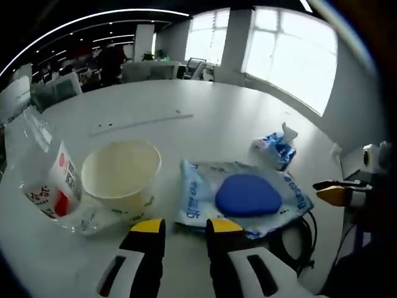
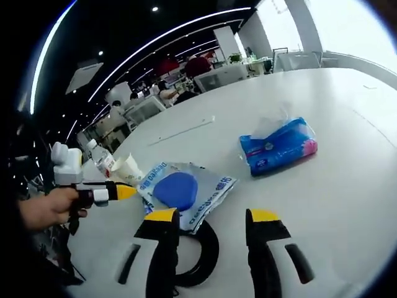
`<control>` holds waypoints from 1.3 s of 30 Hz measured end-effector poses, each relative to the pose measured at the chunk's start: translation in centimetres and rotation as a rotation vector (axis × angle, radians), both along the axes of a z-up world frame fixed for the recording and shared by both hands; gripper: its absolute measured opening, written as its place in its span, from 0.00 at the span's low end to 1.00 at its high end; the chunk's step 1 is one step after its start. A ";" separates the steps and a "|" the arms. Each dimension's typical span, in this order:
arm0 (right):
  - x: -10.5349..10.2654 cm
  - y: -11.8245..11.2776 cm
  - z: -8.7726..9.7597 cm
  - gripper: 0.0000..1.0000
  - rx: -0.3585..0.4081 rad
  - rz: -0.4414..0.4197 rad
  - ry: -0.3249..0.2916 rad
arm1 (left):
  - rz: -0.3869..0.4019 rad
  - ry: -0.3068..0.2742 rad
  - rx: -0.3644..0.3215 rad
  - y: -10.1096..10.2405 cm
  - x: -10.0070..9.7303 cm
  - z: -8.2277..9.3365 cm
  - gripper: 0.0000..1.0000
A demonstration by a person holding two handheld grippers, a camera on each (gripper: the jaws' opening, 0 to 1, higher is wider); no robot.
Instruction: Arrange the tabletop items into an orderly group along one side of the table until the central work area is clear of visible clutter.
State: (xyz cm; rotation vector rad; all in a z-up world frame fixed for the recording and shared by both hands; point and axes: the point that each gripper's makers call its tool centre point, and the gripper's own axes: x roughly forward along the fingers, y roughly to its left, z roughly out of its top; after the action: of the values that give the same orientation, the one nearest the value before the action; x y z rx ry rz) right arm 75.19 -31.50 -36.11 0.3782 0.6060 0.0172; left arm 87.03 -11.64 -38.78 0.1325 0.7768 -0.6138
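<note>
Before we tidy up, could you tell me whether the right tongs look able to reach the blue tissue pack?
Probably yes: the right tongs stand open, and bare table lies between them and the tissue pack, with nothing in between.

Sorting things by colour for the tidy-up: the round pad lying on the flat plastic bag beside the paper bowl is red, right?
Not quite. The pad is blue, not red, as the left gripper view shows. It does lie on the flat plastic bag, beside the paper bowl. The right gripper view shows the same blue pad on that bag.
</note>
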 end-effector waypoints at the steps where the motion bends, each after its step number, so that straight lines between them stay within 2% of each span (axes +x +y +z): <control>1: 0.1 0.0 -0.2 0.35 0.005 0.006 0.002 | 0.001 0.001 0.003 0.0 0.0 -0.1 0.23; 10: 0.9 0.9 -0.6 0.28 0.073 0.036 0.019 | 0.024 0.016 -0.017 -0.2 0.3 -0.4 0.21; 24: 1.2 1.1 -1.2 0.16 0.101 0.062 0.051 | 0.037 0.039 -0.017 -0.9 1.0 -1.7 0.18; 27: 1.1 1.3 -1.4 0.09 0.097 0.073 0.060 | 0.025 0.044 -0.012 -1.0 0.8 -1.9 0.15; 31: 0.9 2.0 -1.7 0.05 0.094 0.093 0.070 | -0.004 0.039 0.011 -1.1 0.5 -2.2 0.12; 39: 0.6 2.3 -1.8 0.01 0.083 0.106 0.077 | -0.069 0.021 0.054 -1.1 0.3 -2.6 0.04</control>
State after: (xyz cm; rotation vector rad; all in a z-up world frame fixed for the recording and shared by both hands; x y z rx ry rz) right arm 75.81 -29.21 -37.96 0.4284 0.7028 0.1299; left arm 87.34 -12.70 -41.42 0.2034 0.8120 -0.6606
